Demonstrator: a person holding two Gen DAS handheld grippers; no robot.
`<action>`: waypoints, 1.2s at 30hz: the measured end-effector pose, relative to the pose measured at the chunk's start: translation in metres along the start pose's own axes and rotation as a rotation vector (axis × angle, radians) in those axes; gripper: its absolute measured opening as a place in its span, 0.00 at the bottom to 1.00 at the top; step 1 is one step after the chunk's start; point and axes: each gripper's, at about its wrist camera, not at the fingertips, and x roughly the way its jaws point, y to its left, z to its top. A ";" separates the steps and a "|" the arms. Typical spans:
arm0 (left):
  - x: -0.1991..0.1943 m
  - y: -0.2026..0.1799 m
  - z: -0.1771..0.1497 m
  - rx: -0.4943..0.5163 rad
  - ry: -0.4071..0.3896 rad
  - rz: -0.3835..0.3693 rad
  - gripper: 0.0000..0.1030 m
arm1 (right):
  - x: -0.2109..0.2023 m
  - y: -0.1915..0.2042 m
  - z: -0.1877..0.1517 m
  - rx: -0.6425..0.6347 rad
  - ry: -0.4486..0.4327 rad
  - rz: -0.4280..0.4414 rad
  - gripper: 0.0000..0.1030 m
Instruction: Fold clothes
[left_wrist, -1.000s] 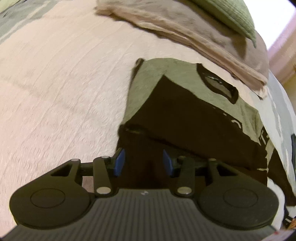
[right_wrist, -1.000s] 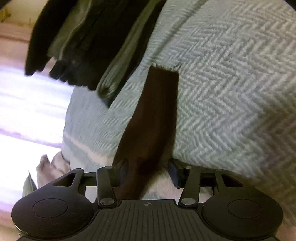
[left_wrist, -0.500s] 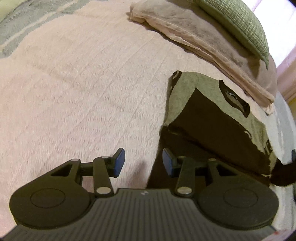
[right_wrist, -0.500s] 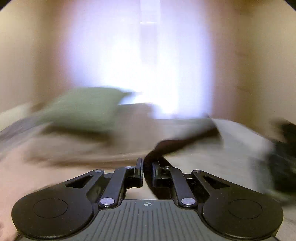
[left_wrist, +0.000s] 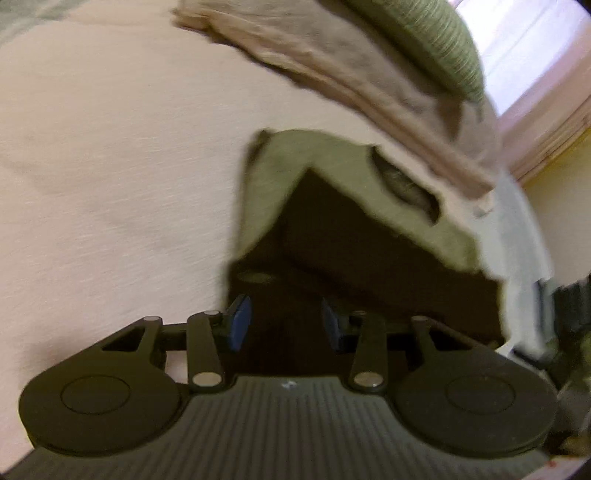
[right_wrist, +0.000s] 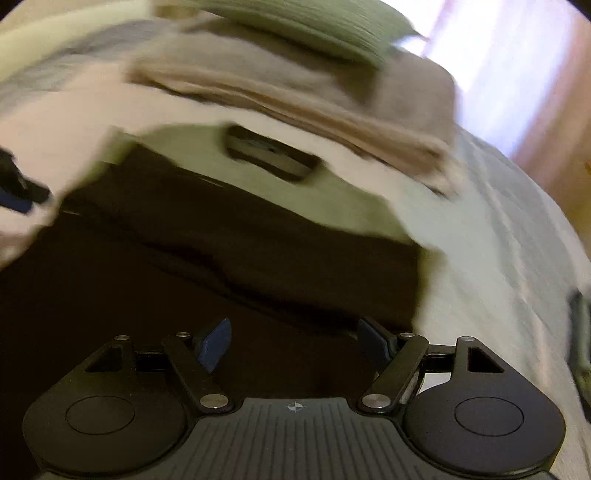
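Observation:
A shirt with an olive-green top (left_wrist: 332, 166) and a dark brown lower part (left_wrist: 351, 251) lies flat on the pale bedspread (left_wrist: 110, 166), collar opening toward the pillows. My left gripper (left_wrist: 286, 323) is open, its blue pads over the shirt's near-left dark edge. In the right wrist view the same shirt (right_wrist: 221, 240) fills the middle, and my right gripper (right_wrist: 293, 343) is wide open above its near-right dark edge. Nothing is held between either pair of pads. The left gripper's tip (right_wrist: 14, 192) shows at the left edge. Both views are motion-blurred.
A folded beige blanket (left_wrist: 351, 81) with a green pillow (left_wrist: 424, 44) on it lies just beyond the shirt's collar. A light blue-grey cover (right_wrist: 498, 258) spreads to the right of the shirt. Dark clothing (left_wrist: 569, 314) sits at the far right, with a bright window beyond.
The right gripper, shut on a dark sleeve half a second ago, has let it go and now stands open over the shirt. The left gripper has shifted right, back over the shirt's near-left edge.

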 end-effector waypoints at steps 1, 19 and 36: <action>0.008 -0.004 0.004 -0.023 0.001 -0.024 0.35 | 0.004 -0.014 -0.002 0.028 0.019 -0.023 0.70; 0.022 -0.027 0.033 0.170 -0.227 0.119 0.03 | -0.003 -0.078 -0.040 0.139 0.067 -0.098 0.70; 0.051 -0.003 0.037 0.207 -0.104 0.130 0.09 | 0.047 -0.093 -0.027 0.052 0.103 -0.131 0.70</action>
